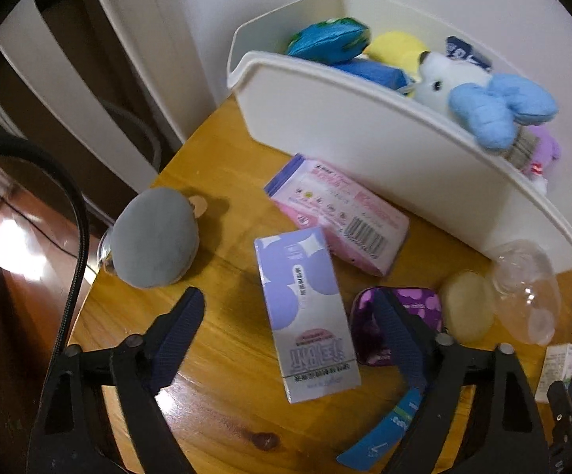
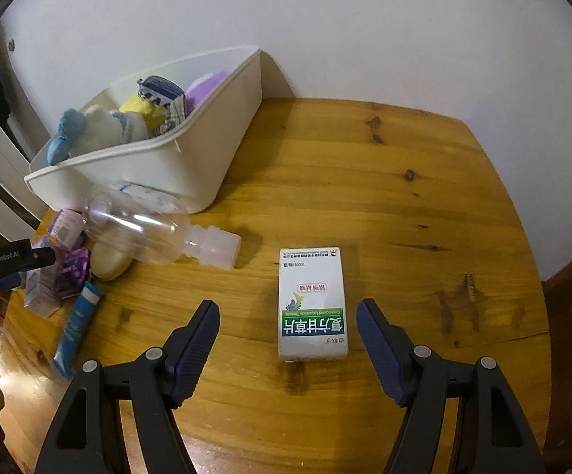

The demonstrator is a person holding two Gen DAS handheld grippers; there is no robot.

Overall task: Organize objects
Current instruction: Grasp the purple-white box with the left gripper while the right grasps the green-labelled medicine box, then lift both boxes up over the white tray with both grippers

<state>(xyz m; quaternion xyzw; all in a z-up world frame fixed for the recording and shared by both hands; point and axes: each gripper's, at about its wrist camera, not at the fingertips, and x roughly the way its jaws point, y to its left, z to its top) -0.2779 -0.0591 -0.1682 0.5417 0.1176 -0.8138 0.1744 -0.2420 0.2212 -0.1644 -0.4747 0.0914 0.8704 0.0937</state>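
Cardboard lilac box (image 1: 305,312) flat on table (image 1: 214,339), between wide-open, empty left claw (image 1: 291,318) | likely light, stiff, crushable: pinch long sides | right claw (image 2: 287,330) open, empty, straddling white box (image 2: 311,302).

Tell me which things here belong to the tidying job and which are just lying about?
For the job:
white bin
white-and-green box
purple box
pink box
clear bottle
blue tube
grey plush

Just there:
wooden table
wall
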